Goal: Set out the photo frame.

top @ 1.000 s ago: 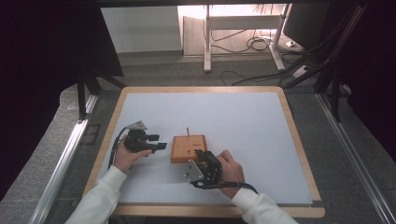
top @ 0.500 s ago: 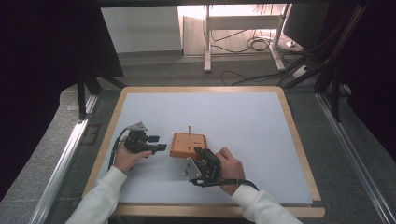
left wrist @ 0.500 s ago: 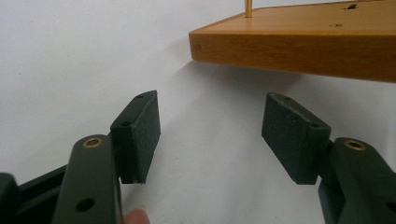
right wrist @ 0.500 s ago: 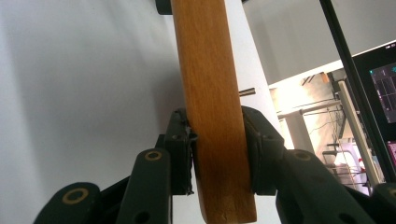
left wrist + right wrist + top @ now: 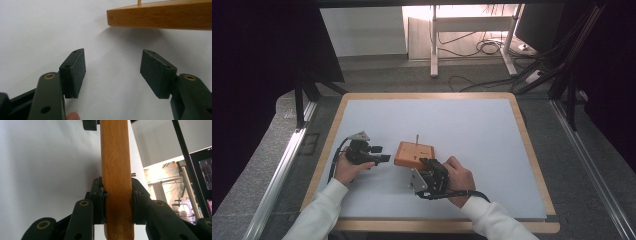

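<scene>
An orange-brown wooden block, flat and square, sits on the white desk. A thin peg stands upright from its far edge.

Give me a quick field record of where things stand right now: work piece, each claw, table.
work piece: wooden block with a thin peg standing up from its top
right claw: shut on the wooden block, pads pressing both its faces; jaws have just been closing
left claw: open, nothing between the pads, aimed at the block's left edge, apart from it
surface: white mat on a wooden-rimmed table
block position: front left of the mat, between the two claws
</scene>
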